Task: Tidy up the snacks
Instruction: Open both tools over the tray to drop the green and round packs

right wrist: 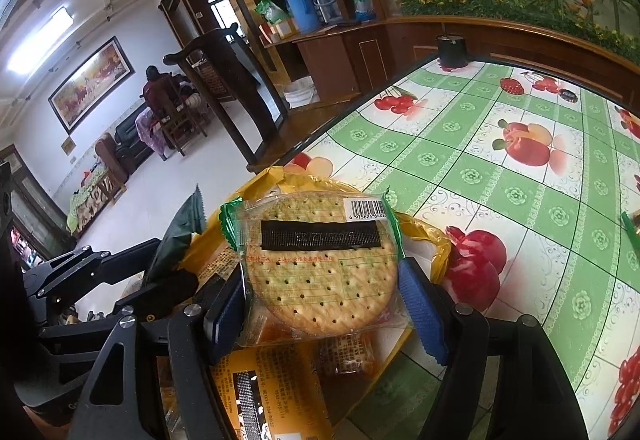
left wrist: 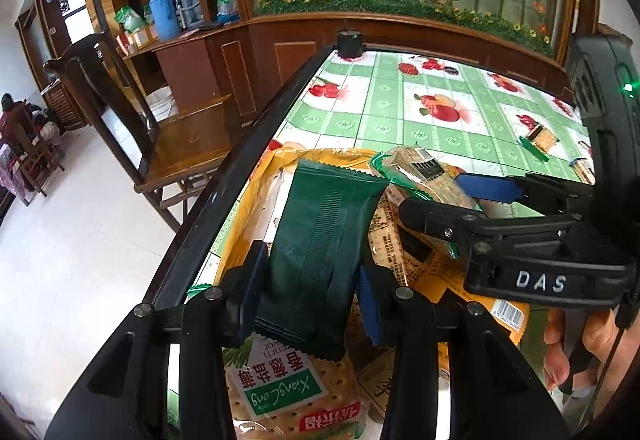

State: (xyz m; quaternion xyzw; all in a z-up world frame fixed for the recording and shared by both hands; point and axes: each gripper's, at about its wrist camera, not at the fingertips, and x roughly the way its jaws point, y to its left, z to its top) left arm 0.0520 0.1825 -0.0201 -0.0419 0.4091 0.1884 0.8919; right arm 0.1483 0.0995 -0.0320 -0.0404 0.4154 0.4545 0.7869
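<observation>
Left gripper: pinching a dark green packet, ridged seam up.
Right gripper: clamping a clear-wrapped round cracker, over the yellow bag at the table's left edge.

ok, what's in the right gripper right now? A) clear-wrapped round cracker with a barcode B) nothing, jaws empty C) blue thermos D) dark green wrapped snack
A: in the right wrist view the right gripper has its blue pads on either side of the round cracker pack, barcode at its top; the dark green packet sits in the left gripper.
</observation>
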